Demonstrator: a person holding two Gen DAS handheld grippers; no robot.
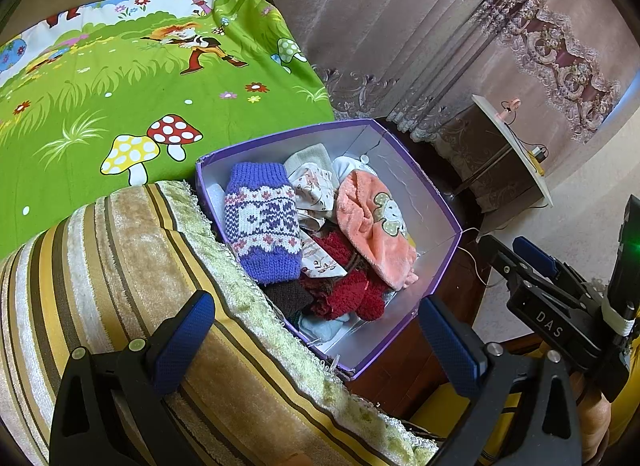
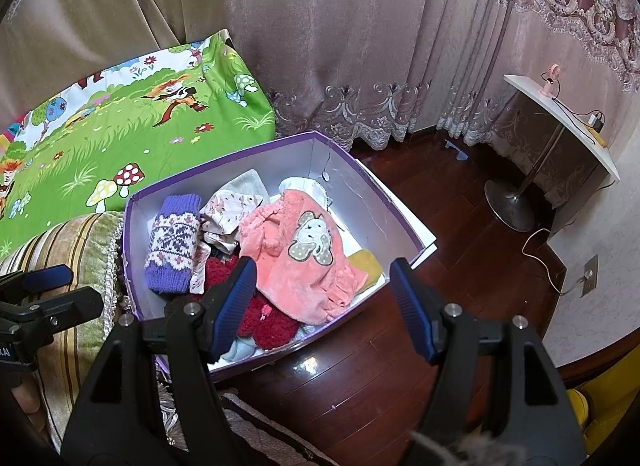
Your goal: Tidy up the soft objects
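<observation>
A purple cardboard box (image 1: 430,201) (image 2: 384,201) with a white inside sits on the dark wood floor beside a striped cushion. It holds several soft items: a purple knitted piece (image 1: 262,225) (image 2: 172,244), a peach fleece garment with an elephant patch (image 1: 376,225) (image 2: 304,254), a red fuzzy piece (image 1: 348,290) (image 2: 266,320), printed white cloth (image 1: 314,187) (image 2: 228,211) and a light blue piece (image 1: 324,326). My left gripper (image 1: 316,342) hovers open over the box's near end, nothing between its fingers. My right gripper (image 2: 324,306) stands open above the peach garment, empty too.
A striped velvet cushion (image 1: 120,266) (image 2: 76,250) lies left of the box, against a green cartoon-print sheet (image 1: 120,85) (image 2: 120,125). Curtains hang behind. A small white table on a metal stand (image 2: 560,121) stands at the right, with a cable running across the floor.
</observation>
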